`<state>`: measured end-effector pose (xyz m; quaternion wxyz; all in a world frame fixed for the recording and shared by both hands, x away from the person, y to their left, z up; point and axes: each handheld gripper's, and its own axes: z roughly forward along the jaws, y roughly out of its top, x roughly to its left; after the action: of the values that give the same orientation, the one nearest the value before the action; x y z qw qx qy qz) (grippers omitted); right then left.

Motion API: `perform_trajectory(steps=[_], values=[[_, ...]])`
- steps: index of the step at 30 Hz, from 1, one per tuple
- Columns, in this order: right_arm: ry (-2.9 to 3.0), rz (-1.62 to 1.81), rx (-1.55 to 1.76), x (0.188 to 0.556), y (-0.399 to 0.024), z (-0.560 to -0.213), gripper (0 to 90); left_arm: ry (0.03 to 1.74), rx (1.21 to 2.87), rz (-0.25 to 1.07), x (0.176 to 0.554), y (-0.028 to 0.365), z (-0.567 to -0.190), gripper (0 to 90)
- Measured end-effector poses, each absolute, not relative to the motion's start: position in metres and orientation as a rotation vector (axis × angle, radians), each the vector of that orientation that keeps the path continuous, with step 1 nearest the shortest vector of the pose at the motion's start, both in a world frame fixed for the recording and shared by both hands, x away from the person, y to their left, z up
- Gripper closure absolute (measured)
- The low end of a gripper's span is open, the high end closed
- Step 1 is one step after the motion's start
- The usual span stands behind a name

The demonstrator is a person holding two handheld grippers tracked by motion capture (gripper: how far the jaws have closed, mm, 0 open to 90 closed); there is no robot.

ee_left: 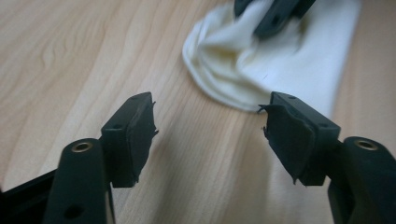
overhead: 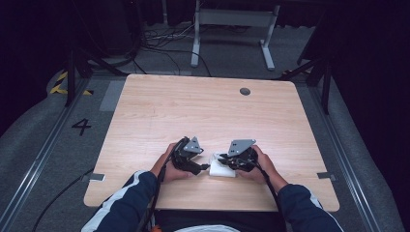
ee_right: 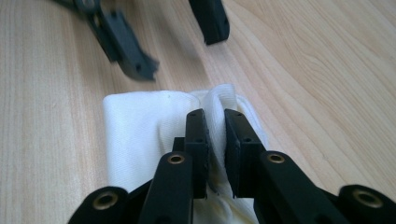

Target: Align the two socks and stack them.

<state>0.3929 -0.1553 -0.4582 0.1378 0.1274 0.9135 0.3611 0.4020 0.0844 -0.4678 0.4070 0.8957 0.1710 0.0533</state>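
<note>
A: Where does the white cloth (overhead: pixel 221 168) sit?

B: In the high view it lies low and a little right of centre, on the near part of the wooden table (overhead: pixel 193 111), between the two hands. It is a small folded piece, with one end bunched up.

A: And the right gripper (overhead: pixel 223 157)?

B: Its jaws are pinched on a raised fold of the cloth. In the right gripper view the two black jaws rise from the bottom centre of the frame with the fold (ee_right: pixel 215 119) squeezed in the narrow gap between them, and the rest of the cloth (ee_right: pixel 140 135) spreads out flat to the left of them.

A: What about the left gripper (overhead: pixel 207 166)?

B: Its jaws stand well apart, with nothing between them. In the left gripper view the pads (ee_left: pixel 133 135) hang over bare wood in the lower half of the frame, and the cloth (ee_left: pixel 261 65) lies beyond them in the upper right. They do not touch it.

A: Are the two tools close together?

B: Yes, they face each other across the cloth. The left gripper's spread jaws show blurred at the top of the right gripper view, just past the cloth's far edge.
</note>
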Motion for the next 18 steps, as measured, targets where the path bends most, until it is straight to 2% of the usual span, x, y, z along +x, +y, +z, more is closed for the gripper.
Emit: perform_trajectory(steps=[3,5,9,12,15,18], values=[[2.649,1.044,0.371,0.393,-0.155,-0.459,80.7,0.393,2.224,0.13,0.396,0.085,-0.459,36.1],[2.649,1.048,0.375,0.393,-0.155,-0.459,80.2,0.309,2.212,0.084,0.384,0.074,-0.453,41.0],[2.643,1.054,0.378,0.393,-0.155,-0.458,78.6,0.21,2.258,0.048,0.371,0.057,-0.455,45.9],[2.622,1.05,0.395,0.393,-0.155,-0.457,70.2,0.19,2.282,-0.003,0.366,0.044,-0.464,47.2],[2.612,1.053,0.406,0.393,-0.157,-0.455,57.7,0.189,2.309,-0.014,0.367,0.04,-0.472,46.7],[2.616,1.071,0.407,0.393,-0.16,-0.453,52.6,0.201,2.306,-0.022,0.371,0.043,-0.473,46.9]])
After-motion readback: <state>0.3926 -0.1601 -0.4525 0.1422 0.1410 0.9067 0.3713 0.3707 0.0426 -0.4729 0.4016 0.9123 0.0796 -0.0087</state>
